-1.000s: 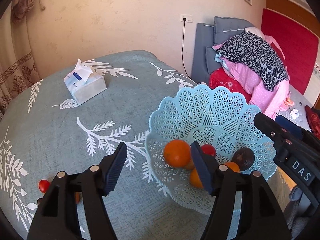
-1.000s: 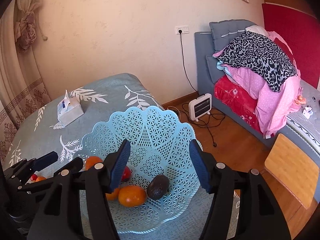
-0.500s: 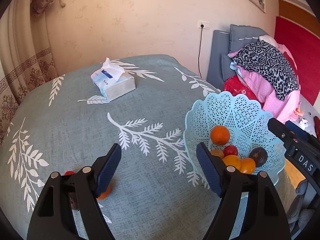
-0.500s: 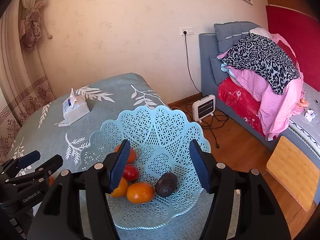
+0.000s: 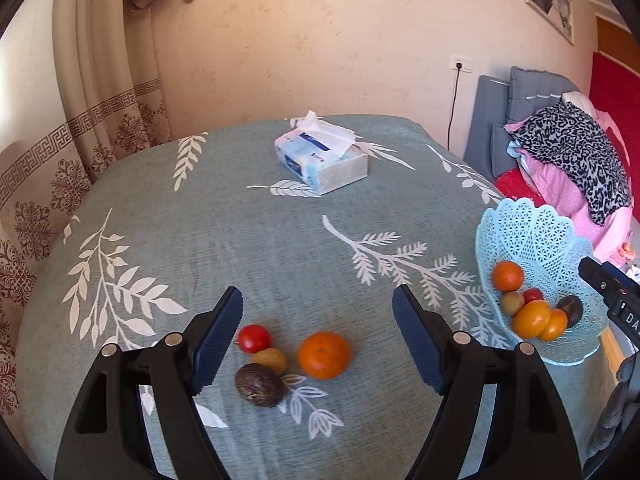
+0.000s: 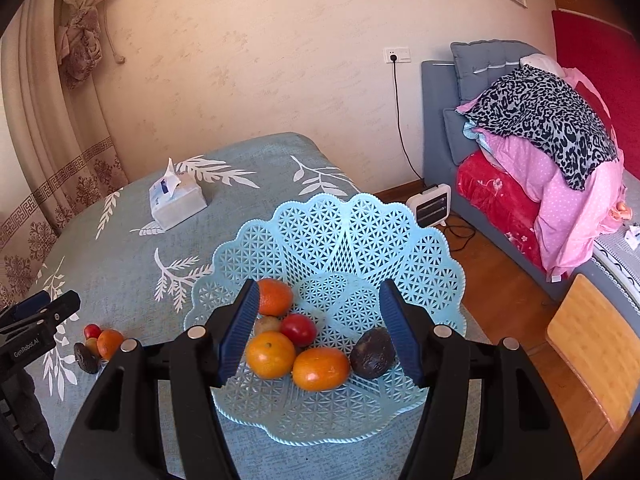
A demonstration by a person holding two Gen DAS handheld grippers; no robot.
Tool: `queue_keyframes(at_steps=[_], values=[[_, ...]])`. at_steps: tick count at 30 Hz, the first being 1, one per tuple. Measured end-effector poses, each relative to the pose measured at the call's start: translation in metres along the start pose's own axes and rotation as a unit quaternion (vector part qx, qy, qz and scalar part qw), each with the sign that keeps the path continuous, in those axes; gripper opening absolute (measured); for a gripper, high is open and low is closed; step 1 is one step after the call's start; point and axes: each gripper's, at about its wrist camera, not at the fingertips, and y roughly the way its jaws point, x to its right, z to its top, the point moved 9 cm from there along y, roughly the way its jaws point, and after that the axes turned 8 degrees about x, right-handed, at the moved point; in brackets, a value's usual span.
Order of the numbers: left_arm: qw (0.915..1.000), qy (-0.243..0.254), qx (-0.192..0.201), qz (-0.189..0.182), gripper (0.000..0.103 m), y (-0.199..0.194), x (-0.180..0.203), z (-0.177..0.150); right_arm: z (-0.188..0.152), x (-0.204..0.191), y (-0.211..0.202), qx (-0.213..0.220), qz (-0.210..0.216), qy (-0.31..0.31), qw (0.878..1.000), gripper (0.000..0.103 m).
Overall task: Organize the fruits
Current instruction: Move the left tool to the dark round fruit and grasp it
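Four loose fruits lie in a tight cluster on the teal leaf-print tablecloth: an orange tangerine, a small red fruit, a small yellow-brown fruit and a dark, wrinkled, avocado-like fruit. They sit just ahead of the left gripper, between the lines of its two fingers and nearer the left-hand finger. The tangerine lies closest to the middle of the gap. The red fruit is almost beside the left-hand fingertip. The left gripper's fingers are spread wide with nothing between them, and they have just been opening.

The pale blue lattice basket stands well off to the right of this cluster. It already holds six fruits: three orange ones, a red one, a small yellowish one and a dark one. The right gripper hovers over the basket's near side, its fingers apart and empty, framing the fruit inside. A tissue box sits far beyond the left gripper's fingers.

The step in hand appears to be collecting the next loose fruit with the left gripper. The next move probably calls for lowering the fingers around the tangerine, closing gently so it does not roll, and avoiding the smaller fruits beside it.
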Motion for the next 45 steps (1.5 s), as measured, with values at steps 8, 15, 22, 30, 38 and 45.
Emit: queue_keyframes(at_steps=[8, 15, 22, 30, 38, 45], values=[[0.9987, -0.026, -0.016, 0.040, 0.077, -0.001, -0.053, -0.020, -0.005, -0.014, -0.001, -0.005, 0.011, -0.009, 1.000, 0.064], [0.9981, -0.032, -0.041, 0.033, 0.077, 0.005, -0.062, -0.048, -0.014, -0.030, 0.000, -0.022, 0.037, -0.012, 0.999, 0.064], [0.9968, -0.035, -0.071, 0.014, 0.065, 0.021, -0.053, -0.074, -0.022, -0.050, -0.003, -0.030, 0.063, -0.022, 0.997, 0.064], [0.9960, -0.042, -0.079, -0.003, 0.053, 0.030, -0.050, -0.082, -0.030, -0.069, -0.006, -0.037, 0.085, -0.035, 0.995, 0.064], [0.9943, -0.058, -0.085, -0.027, 0.039, 0.032, -0.049, -0.087, -0.040, -0.086, -0.009, -0.044, 0.103, -0.046, 0.993, 0.064], [0.9958, -0.063, -0.066, -0.010, 0.039, 0.021, -0.059, -0.083, -0.048, -0.108, -0.015, -0.045, 0.127, -0.064, 0.989, 0.064]])
